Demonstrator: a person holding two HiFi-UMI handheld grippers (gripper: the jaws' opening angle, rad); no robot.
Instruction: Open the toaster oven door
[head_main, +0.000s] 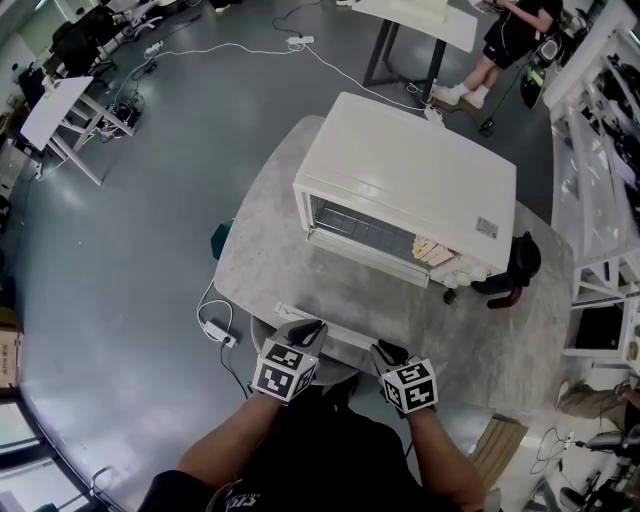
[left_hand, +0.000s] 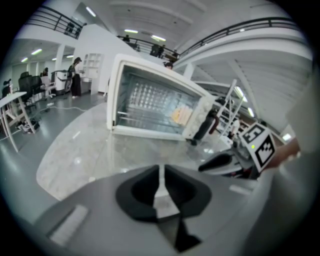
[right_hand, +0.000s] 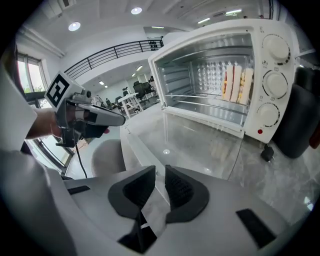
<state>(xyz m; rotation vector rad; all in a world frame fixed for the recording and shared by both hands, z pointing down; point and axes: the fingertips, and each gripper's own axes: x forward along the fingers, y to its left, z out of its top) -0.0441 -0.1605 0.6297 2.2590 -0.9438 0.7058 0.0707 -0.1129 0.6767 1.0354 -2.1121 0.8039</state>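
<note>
Toaster oven (head_main: 420, 170) door (right_hand: 200, 145) down, right claw (right_hand: 160, 172) gripping handle (right_hand: 135, 150)

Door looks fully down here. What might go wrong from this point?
1. The right gripper appears to hold the handle of the door, which already lies flat. Pressing further down might strain the hinges or tip the toaster oven forward.
2. A tip could slide the bread slices off their rack.
3. The left gripper hovers close by the handle and might bump it.
</note>
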